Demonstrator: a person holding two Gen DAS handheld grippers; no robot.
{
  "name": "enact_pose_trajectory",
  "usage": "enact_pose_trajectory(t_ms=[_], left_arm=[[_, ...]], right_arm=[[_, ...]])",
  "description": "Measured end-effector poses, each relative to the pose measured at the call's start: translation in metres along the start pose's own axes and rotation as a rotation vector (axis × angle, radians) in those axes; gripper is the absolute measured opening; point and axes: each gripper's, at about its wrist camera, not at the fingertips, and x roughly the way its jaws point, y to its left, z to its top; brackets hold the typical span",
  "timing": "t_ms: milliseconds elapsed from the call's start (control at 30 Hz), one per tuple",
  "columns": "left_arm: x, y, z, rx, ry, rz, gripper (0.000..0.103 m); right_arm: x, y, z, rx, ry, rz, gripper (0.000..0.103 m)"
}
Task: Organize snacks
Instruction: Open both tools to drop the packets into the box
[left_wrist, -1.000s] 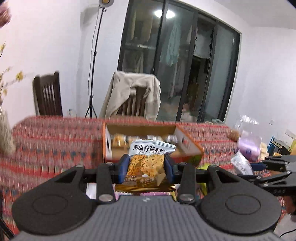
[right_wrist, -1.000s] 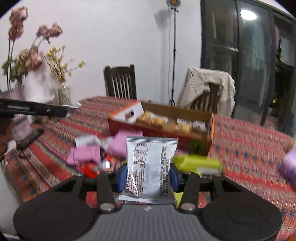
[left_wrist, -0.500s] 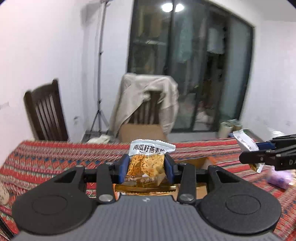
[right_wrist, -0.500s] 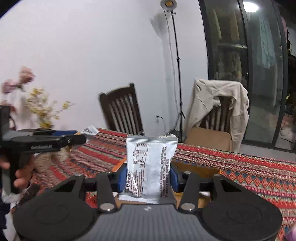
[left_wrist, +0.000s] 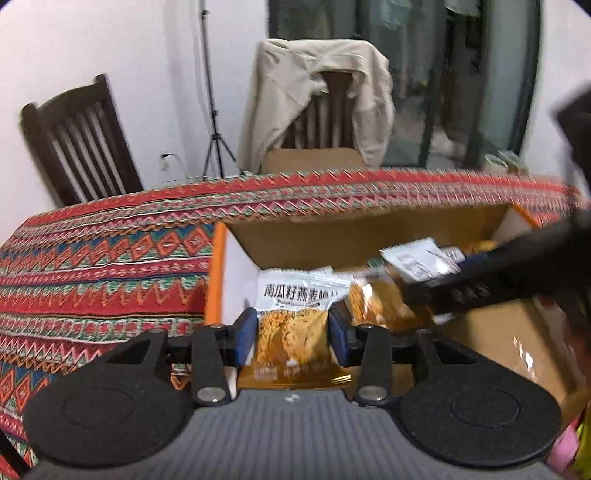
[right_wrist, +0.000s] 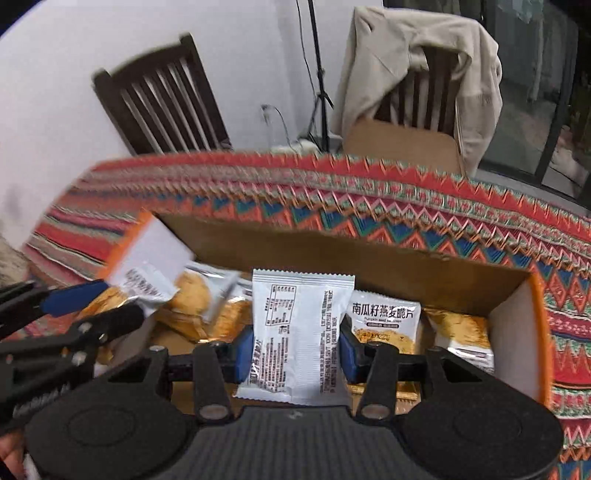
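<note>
Left wrist view is now showing me the box filling the frame where a second ago it was sitting far off across the table; I am bringing both hands in over it, so the carry is ending and the drop is coming up; right wrist view is agreeing, the box now lying just under the fingers. Packets are already lying in the box; I am adding to them. My left gripper is staying clamped on the pumpkin-seed packet, over the box's left end; my right gripper is staying clamped on the white packet, printed back toward me, over the middle. Neither packet is touching the box floor as far as I can tell; I am judging that letting go comes next.
</note>
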Motion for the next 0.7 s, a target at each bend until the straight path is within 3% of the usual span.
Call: enact_pose_trajectory(t_ms=[100, 367, 700], left_arm=[[0.006, -0.002, -0.006, 0.021, 0.000, 0.003, 0.058], [0.000, 0.003, 0.004, -0.012, 0.004, -0.023, 0.066], [-0.075, 0.007, 0.018, -0.015, -0.076, -0.021, 0.073]], right_arm=[[0.015, -0.003, -0.001, 0.006, 0.026, 0.000, 0.048], [0.012, -0.002, -0.003, 0.008, 0.018, -0.009, 0.055], [-0.072, 0.001, -0.015, -0.023, -0.074, -0.008, 0.059]])
